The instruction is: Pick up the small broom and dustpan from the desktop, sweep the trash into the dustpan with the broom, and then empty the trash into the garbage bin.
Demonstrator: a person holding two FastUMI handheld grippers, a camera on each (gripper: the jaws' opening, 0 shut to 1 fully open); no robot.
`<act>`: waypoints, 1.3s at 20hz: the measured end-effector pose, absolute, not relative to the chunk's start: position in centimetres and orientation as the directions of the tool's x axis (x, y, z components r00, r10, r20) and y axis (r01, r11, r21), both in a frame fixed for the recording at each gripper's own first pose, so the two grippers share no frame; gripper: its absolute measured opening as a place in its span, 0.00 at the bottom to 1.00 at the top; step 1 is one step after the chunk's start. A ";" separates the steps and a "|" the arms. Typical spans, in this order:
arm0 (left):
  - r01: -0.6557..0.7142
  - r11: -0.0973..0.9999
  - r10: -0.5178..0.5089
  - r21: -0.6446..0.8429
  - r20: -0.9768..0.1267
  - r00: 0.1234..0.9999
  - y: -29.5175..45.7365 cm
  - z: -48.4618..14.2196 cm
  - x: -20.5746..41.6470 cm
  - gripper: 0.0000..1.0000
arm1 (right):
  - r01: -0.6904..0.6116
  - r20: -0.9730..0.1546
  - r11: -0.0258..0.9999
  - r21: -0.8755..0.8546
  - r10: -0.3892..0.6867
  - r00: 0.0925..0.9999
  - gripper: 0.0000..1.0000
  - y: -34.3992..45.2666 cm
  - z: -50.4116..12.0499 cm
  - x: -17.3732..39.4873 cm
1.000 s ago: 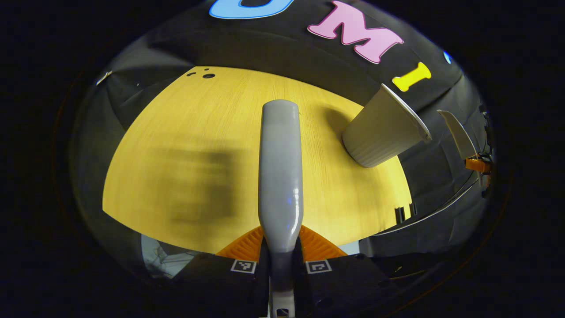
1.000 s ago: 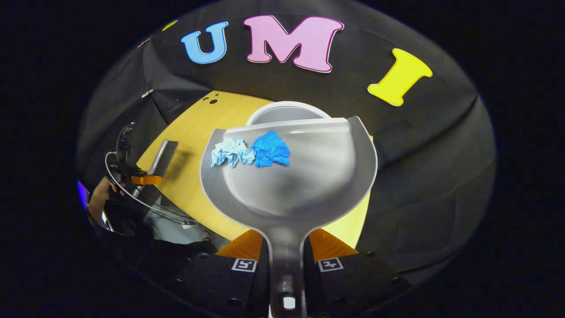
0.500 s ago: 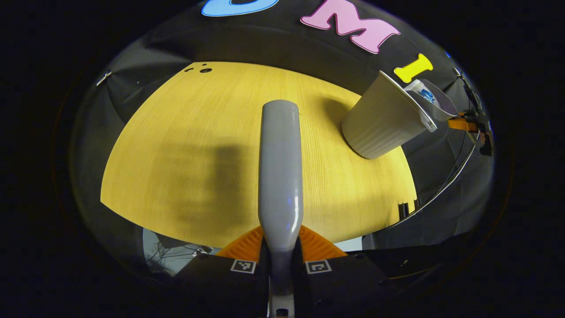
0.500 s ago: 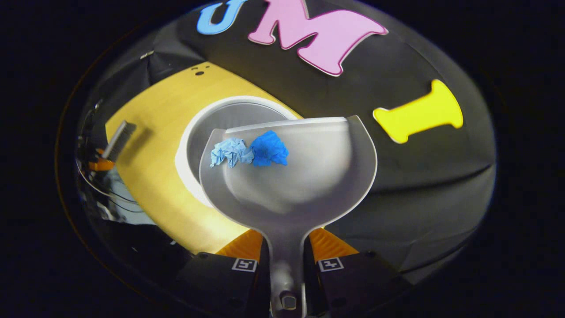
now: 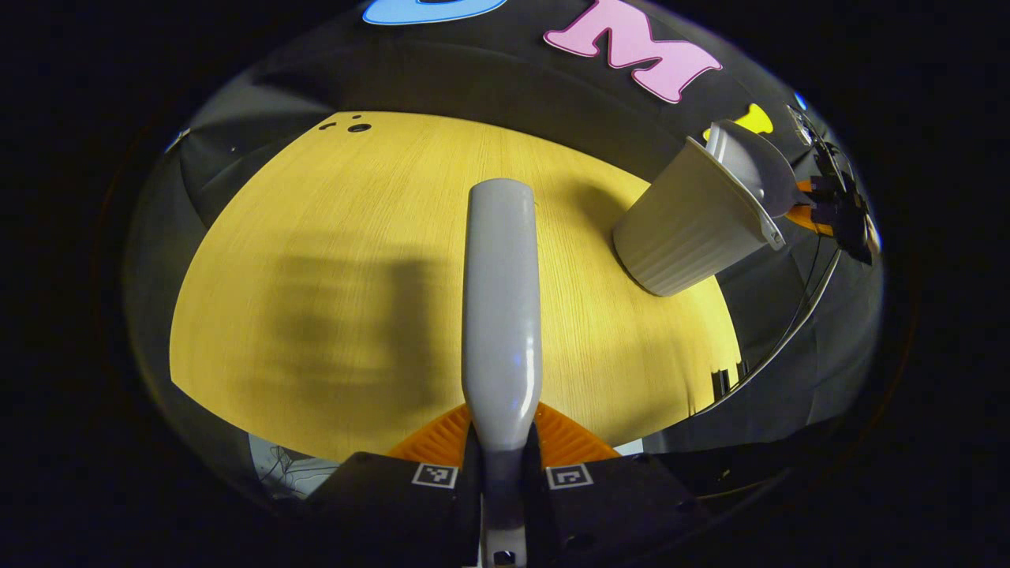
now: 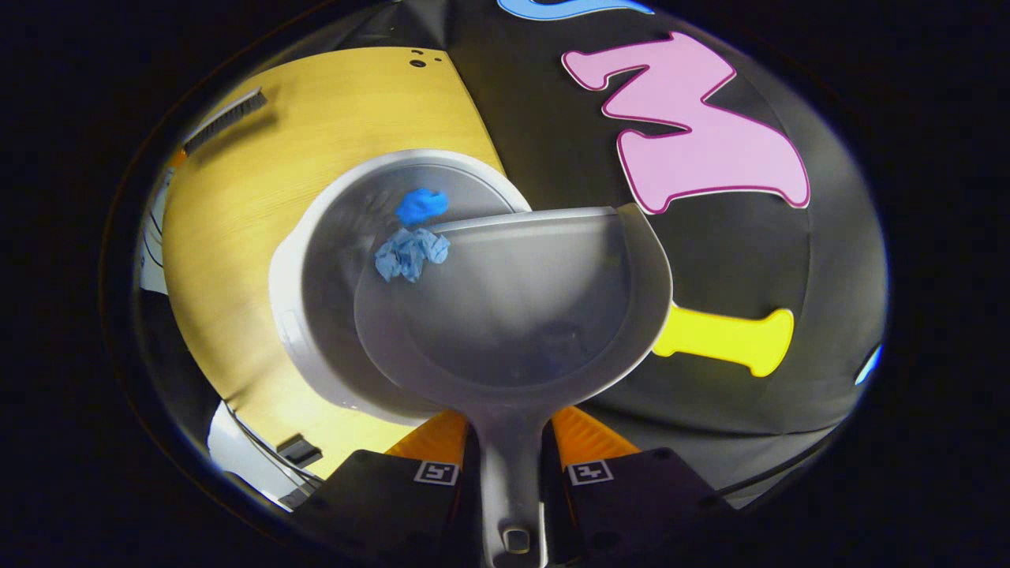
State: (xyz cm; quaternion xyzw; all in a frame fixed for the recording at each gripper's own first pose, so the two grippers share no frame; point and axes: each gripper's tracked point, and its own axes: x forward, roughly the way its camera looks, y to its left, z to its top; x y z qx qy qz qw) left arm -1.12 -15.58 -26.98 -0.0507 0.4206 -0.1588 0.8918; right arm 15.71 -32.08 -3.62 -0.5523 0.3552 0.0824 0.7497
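Wooden desktop took up most of the left gripper view, lit yellow, w/ a blurred shadow across its left half. Garbage bin, pale and ribbed, stood near the desk's far right edge in that view; in the right gripper view the bin was seen from above, open mouth facing the camera. Dustpan was tipped over the bin, its front lip inside the bin's rim, handle running back btwn the right gripper fingers, which were clamped on it from both sides. From the left gripper view the dustpan showed tilted at the bin's top edge, w/ the right gripper behind it. Broom stuck straight out from the left gripper, fingers pressed together on its handle; in the right gripper view its bristle head hung over the desk's far left, well apart from the bin. Trash: pale blue paper wad sat right at the dustpan lip, over the bin's mouth; darker blue wad was already past the lip, inside the bin's opening, blurred.
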 end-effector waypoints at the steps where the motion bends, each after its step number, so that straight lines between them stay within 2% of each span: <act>1: 0.242 0.944 -0.327 -0.224 -0.734 0.595 -15.4 -26.9 -1.0 0.26 | -0.507 -0.621 0.387 -0.770 -0.276 0.734 0.35 -31.9 -3.8 15.9; 4: 0.252 0.946 -0.319 -0.206 -0.731 0.603 -14.4 -26.6 -0.6 0.26 | -0.478 -0.605 0.399 -0.783 -0.303 0.737 0.35 -32.2 -3.5 16.3; 5: 0.255 0.948 -0.311 -0.191 -0.732 0.607 -13.9 -26.5 -0.3 0.29 | -0.470 -0.590 0.382 -0.796 -0.315 0.743 0.35 -32.3 -3.5 16.3; 7: 0.262 0.948 -0.308 -0.180 -0.729 0.612 -13.3 -26.3 0.1 0.26 | -0.461 -0.546 0.303 -0.834 -0.335 0.768 0.35 -32.7 -3.3 16.5; 14: 0.271 0.938 -0.340 -0.215 -0.714 0.612 -12.9 -26.3 0.2 0.26 | -0.424 -0.398 -0.018 -0.905 -0.312 0.863 0.35 -31.1 -3.0 16.2; 16: 0.274 0.938 -0.340 -0.211 -0.714 0.613 -12.6 -26.5 0.0 0.26 | -0.411 -0.373 -0.069 -0.909 -0.303 0.877 0.35 -30.8 -3.1 16.4; 17: 0.273 0.938 -0.341 -0.214 -0.714 0.612 -12.4 -26.6 -0.2 0.29 | -0.404 -0.361 -0.093 -0.910 -0.302 0.882 0.35 -30.9 -3.0 16.6; 18: 0.271 0.937 -0.343 -0.218 -0.714 0.611 -12.4 -26.7 -0.2 0.26 | -0.399 -0.355 -0.095 -0.912 -0.301 0.885 0.35 -30.8 -2.8 16.6; 20: 0.267 0.938 -0.343 -0.221 -0.713 0.612 -12.1 -26.7 -0.4 0.26 | -0.392 -0.369 -0.011 -0.920 -0.318 0.874 0.35 -31.3 -2.7 16.5; 21: 0.265 0.939 -0.338 -0.217 -0.712 0.615 -11.8 -26.7 -0.5 0.26 | -0.390 -0.391 0.074 -0.918 -0.338 0.856 0.35 -31.9 -2.6 16.2; 23: 0.258 0.942 -0.332 -0.214 -0.710 0.622 -11.5 -26.6 -0.5 0.29 | -0.367 -0.452 0.279 -0.887 -0.368 0.812 0.35 -33.0 -2.6 15.1; 26: 0.242 0.946 -0.324 -0.217 -0.691 0.646 -11.2 -26.1 -0.1 0.26 | -0.262 -0.549 0.604 -0.753 -0.357 0.756 0.35 -33.2 -3.1 13.1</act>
